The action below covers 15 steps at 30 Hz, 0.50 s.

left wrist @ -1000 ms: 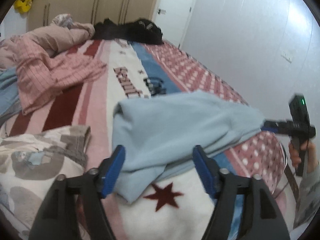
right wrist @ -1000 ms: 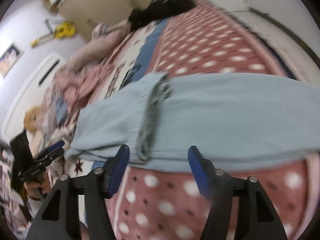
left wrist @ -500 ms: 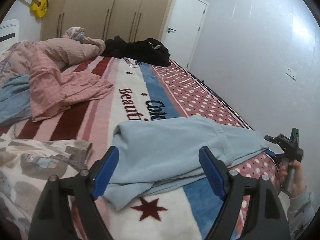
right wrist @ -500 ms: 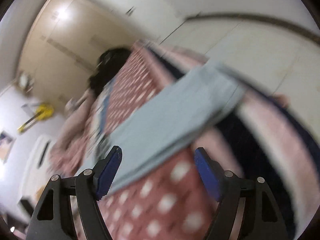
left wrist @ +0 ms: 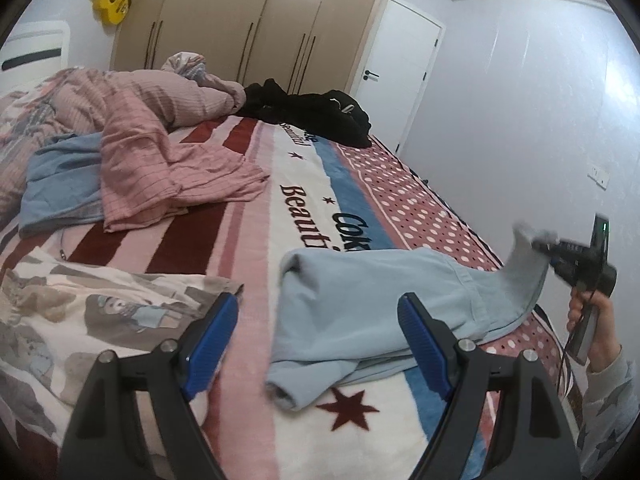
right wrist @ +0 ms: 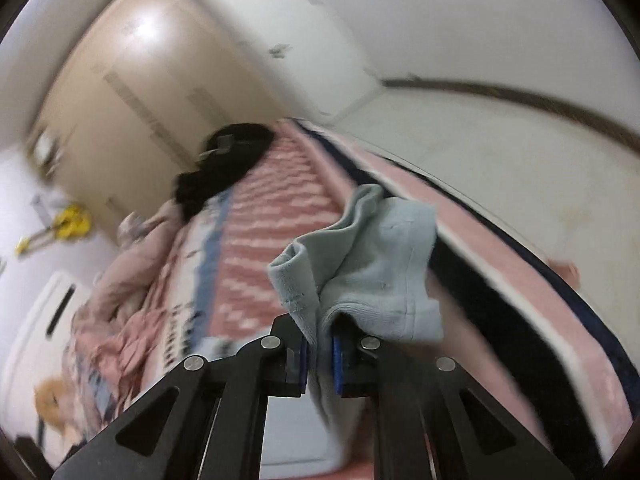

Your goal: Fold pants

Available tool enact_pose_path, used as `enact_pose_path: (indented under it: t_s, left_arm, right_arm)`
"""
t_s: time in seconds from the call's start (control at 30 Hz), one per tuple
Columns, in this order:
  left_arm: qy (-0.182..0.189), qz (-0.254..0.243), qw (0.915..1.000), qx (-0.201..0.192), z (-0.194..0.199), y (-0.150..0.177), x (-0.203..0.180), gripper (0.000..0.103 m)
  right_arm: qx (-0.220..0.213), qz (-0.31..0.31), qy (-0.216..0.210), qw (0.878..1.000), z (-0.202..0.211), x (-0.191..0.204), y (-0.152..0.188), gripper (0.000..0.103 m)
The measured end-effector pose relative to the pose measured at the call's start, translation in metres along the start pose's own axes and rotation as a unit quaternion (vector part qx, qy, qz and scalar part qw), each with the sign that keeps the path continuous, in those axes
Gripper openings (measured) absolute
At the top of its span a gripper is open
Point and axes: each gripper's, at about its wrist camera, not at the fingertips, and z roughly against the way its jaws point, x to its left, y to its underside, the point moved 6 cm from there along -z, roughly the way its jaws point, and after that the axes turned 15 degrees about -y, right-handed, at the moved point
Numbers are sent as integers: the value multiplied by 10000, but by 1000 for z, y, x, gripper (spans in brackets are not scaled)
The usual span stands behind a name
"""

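Light blue pants (left wrist: 380,304) lie across the near end of the bed. My left gripper (left wrist: 320,336) hovers open above their near left part, with nothing between its blue pads. At the far right of the left wrist view, my right gripper (left wrist: 540,245) lifts one end of the pants off the bed's edge. In the right wrist view the right gripper (right wrist: 320,354) is shut on a bunched fold of the pants (right wrist: 372,264), and the cloth stands up between the pads.
A patterned blanket (left wrist: 304,208) covers the bed. Pink checked clothes (left wrist: 160,160) and a blue garment (left wrist: 60,184) lie at the left, a black garment (left wrist: 312,112) at the far end, a printed cloth (left wrist: 80,320) near left. Wardrobe (left wrist: 248,20) and door (left wrist: 400,68) stand behind. A hand (left wrist: 592,320) is at right.
The right gripper has closed on the end of the pants and raised it off the bed's edge. The left gripper has pulled back and up, away from the cloth, and stays open.
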Motion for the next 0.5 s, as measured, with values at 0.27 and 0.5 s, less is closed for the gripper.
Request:
enact_pose_path:
  t_s: [0.27, 0.5]
  left_arm:
    - [58, 195, 9998, -26, 5, 3, 32, 79]
    - [70, 180, 9998, -3, 4, 7, 53, 79]
  right_arm:
    - [1459, 1739, -1075, 9679, -107, 179, 64, 4]
    - [2623, 2413, -1407, 9237, -180, 227, 190, 4]
